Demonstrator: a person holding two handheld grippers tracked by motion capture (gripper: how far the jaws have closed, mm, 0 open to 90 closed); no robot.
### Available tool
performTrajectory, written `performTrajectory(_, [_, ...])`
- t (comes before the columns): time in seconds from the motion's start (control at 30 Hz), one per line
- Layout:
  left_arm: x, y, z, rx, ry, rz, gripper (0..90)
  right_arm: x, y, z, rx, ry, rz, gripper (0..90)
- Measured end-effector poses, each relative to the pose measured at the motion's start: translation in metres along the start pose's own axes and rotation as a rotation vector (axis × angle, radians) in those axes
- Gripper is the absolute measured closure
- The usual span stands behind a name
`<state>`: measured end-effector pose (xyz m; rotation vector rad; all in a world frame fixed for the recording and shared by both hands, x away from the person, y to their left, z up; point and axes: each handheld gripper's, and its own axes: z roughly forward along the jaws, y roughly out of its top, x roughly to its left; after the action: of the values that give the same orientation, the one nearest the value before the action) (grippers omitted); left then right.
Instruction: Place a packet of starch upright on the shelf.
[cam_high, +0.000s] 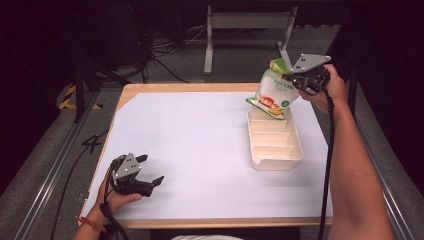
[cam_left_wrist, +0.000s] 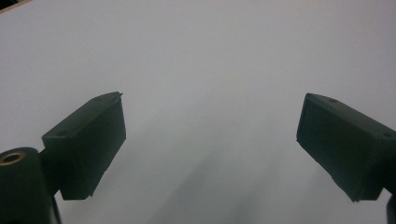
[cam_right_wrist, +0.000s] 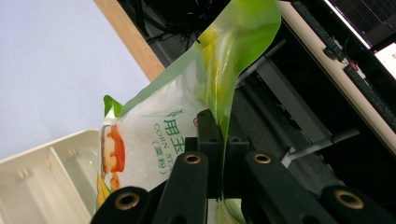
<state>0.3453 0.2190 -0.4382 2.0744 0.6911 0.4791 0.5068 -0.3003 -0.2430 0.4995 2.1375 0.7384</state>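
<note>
Pouch: a soft green-and-white plastic pouch of corn starch (cam_high: 272, 92) is held tilted over the 12 o'clock end of a cream plastic divided tray (cam_high: 295, 150), at 2 o'clock on the white-covered table (cam_high: 200, 150).
Right gripper (cam_right_wrist: 222, 154): fingers are pinched on the pouch's thin top seal.
Left gripper (cam_high: 145, 172): fingers are spread, nothing held, at 8 o'clock.
Handling: judged light, floppy and slick; the flat top seal is judged the best place for a hold.
</note>
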Motion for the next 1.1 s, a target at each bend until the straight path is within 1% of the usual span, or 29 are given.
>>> performTrajectory(0.07, [0.0, 0.0, 0.0, 0.0, -0.002, -0.003, 8.9, 0.001, -0.004, -0.001, -0.006, 0.011, -0.005, 88.4])
performTrajectory(0.1, [0.0, 0.0, 0.001, 0.005, -0.004, 0.001, 8.9, 0.002, -0.008, -0.001, -0.009, 0.019, -0.015, 88.4])
performTrajectory(0.17, [-0.001, 0.001, 0.002, 0.005, -0.007, -0.001, 8.9, 0.003, -0.01, -0.001, -0.009, 0.024, -0.011, 88.4])
performTrajectory(0.23, [-0.001, 0.001, 0.002, 0.008, -0.005, -0.001, 8.9, 0.002, -0.012, -0.003, -0.011, 0.038, -0.008, 88.2])
performTrajectory(0.3, [-0.001, 0.001, 0.002, 0.006, -0.007, 0.0, 8.9, 0.0, -0.013, -0.005, 0.002, 0.033, -0.025, 88.1])
performTrajectory(0.37, [-0.001, 0.0, 0.002, 0.009, -0.006, -0.002, 8.9, -0.001, -0.013, -0.007, 0.012, 0.031, -0.03, 88.0])
performTrajectory(0.4, [-0.001, 0.0, 0.002, 0.009, -0.007, -0.001, 8.9, -0.001, -0.013, -0.007, 0.012, 0.037, -0.037, 87.8])
performTrajectory(0.47, [-0.001, 0.0, 0.002, 0.009, -0.008, -0.002, 8.9, -0.001, -0.013, -0.008, -0.002, 0.048, -0.03, 84.2])
performTrajectory(0.5, [-0.001, 0.001, 0.002, 0.012, -0.006, 0.002, 8.9, -0.001, -0.012, -0.009, -0.023, 0.046, -0.02, 83.6])
performTrajectory(0.53, [-0.001, 0.001, 0.002, 0.013, -0.009, 0.005, 8.9, 0.0, -0.011, -0.01, -0.03, 0.048, -0.018, 83.5])
performTrajectory(0.6, [-0.002, 0.001, 0.002, 0.014, -0.009, 0.006, 8.9, 0.001, -0.009, -0.007, -0.033, 0.054, -0.007, 85.0])
performTrajectory(0.7, [-0.002, 0.001, 0.002, 0.014, -0.01, 0.006, 8.9, 0.002, -0.008, -0.003, -0.043, 0.048, 0.004, 84.3])
performTrajectory(0.73, [-0.002, 0.001, 0.002, 0.015, -0.009, 0.005, 8.9, 0.006, -0.007, 0.002, -0.031, 0.05, -0.003, 83.8])
performTrajectory(0.77, [-0.002, 0.0, 0.002, 0.015, -0.01, 0.005, 8.9, 0.006, -0.007, 0.002, -0.031, 0.05, -0.003, 83.8])
performTrajectory(0.8, [-0.002, 0.0, 0.002, 0.014, -0.01, 0.005, 8.9, 0.007, -0.006, 0.004, -0.019, 0.043, -0.006, 83.9])
performTrajectory(0.83, [-0.002, 0.0, 0.002, 0.014, -0.013, 0.004, 8.9, 0.008, -0.006, 0.007, -0.015, 0.044, 0.0, 84.1])
performTrajectory(0.87, [-0.002, 0.0, 0.002, 0.016, -0.014, 0.003, 8.9, 0.01, -0.006, 0.009, -0.02, 0.062, 0.007, 83.9])
performTrajectory(0.9, [-0.001, 0.0, 0.002, 0.018, -0.012, 0.006, 8.9, 0.012, -0.006, 0.012, -0.02, 0.07, 0.009, 85.1])
performTrajectory(0.93, [-0.001, 0.0, 0.002, 0.02, -0.016, 0.008, 8.9, 0.014, -0.006, 0.015, 0.0, 0.065, -0.005, 87.1])
performTrajectory(1.0, [-0.001, 0.0, 0.003, 0.019, -0.017, 0.006, 8.9, 0.017, -0.007, 0.02, 0.018, 0.066, -0.005, 88.4])
performTrajectory(1.03, [-0.001, 0.0, 0.003, 0.021, -0.018, 0.008, 8.9, 0.018, -0.007, 0.02, 0.017, 0.068, -0.009, 88.5])
performTrajectory(1.1, [-0.001, 0.0, 0.003, 0.02, -0.018, 0.007, 8.9, 0.019, -0.008, 0.021, 0.014, 0.068, 0.001, 89.2])
